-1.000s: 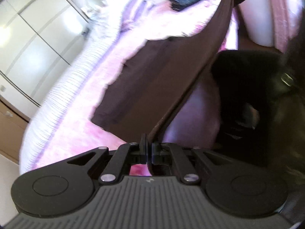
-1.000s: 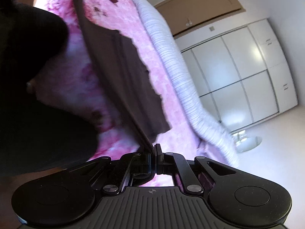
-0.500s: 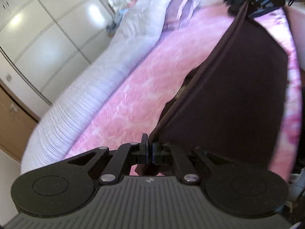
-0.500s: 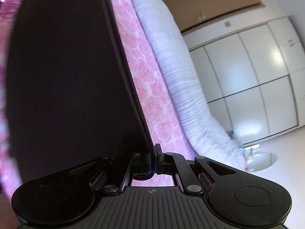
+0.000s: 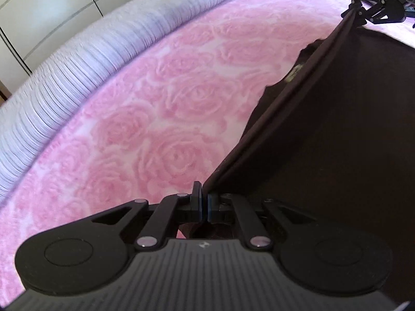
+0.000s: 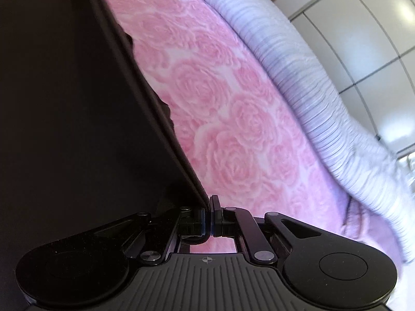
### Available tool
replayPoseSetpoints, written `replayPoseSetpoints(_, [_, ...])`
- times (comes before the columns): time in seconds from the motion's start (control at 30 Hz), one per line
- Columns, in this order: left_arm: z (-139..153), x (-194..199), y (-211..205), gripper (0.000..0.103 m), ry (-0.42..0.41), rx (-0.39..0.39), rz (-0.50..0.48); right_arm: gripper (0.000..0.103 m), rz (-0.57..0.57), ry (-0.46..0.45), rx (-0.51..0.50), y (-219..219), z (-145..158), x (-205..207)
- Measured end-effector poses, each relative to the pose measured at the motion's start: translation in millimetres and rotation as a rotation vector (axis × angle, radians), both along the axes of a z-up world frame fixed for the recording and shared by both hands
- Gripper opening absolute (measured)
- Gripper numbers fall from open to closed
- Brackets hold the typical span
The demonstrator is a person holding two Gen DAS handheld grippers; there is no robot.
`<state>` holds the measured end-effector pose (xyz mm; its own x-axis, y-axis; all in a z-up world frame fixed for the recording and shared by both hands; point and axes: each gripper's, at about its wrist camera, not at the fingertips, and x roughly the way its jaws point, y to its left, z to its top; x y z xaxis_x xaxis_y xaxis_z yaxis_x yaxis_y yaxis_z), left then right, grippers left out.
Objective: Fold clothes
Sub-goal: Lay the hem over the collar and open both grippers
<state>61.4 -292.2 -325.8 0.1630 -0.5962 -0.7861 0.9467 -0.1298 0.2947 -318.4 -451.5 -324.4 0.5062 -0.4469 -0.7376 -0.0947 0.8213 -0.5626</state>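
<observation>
Over the bed: the dark garment (image 5: 337, 129) hangs stretched above the pink rose bedspread (image 5: 168, 108), its top edge pulled into a straight line between the two grippers.
Left gripper (image 5: 203, 202): the jaws are pressed together, with one end of the garment's edge pinched between them.
Right gripper (image 6: 208, 213): the jaws are also closed tight, on the other end of the same edge; in the left view it shows far along the cloth.
Beyond the garment: a white ribbed quilt (image 5: 77, 59) lies rolled along the far side of the bedspread, and a white wardrobe (image 6: 363, 26) stands behind it.
Handling: the cloth looks soft, thin and light; it keeps no shape alone and sags below the tight edge, so it probably slips little but wrinkles easily.
Where to hold: I think the corners of the hemmed edge are best, because the doubled cloth there gives the jaws more to bite.
</observation>
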Motion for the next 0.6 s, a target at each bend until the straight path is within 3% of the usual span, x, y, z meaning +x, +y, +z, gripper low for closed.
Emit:
replayPoseSetpoints(0.13, [-31,10,-20,0.008,0.027,0.048,0.043,0.002,-0.043,0.018,0.077,-21,-18,23])
replayPoseSetpoints(0.23, [-30,20,-24,0.026,0.030,0.016,0.110,0.003,-0.100,-0.018,0.165,-35,-22,30])
replayPoseSetpoints(0.3, [-25,34,-23,0.029,0.042,-0.006,0.184,0.010,-0.175,-0.087,0.262,-48,-8,22])
replayPoseSetpoints(0.37, [-22,53,-21,0.028,0.073,-0.022,0.279,0.033,-0.286,-0.177,0.389,-66,5,12])
replayPoseSetpoints(0.43, [-21,68,-14,0.025,0.121,-0.036,0.356,0.045,-0.432,-0.286,0.545,-88,18,-1])
replayPoseSetpoints(0.6, [-15,64,16,0.023,0.117,-0.057,0.423,0.056,-0.544,-0.439,0.642,-96,33,-20])
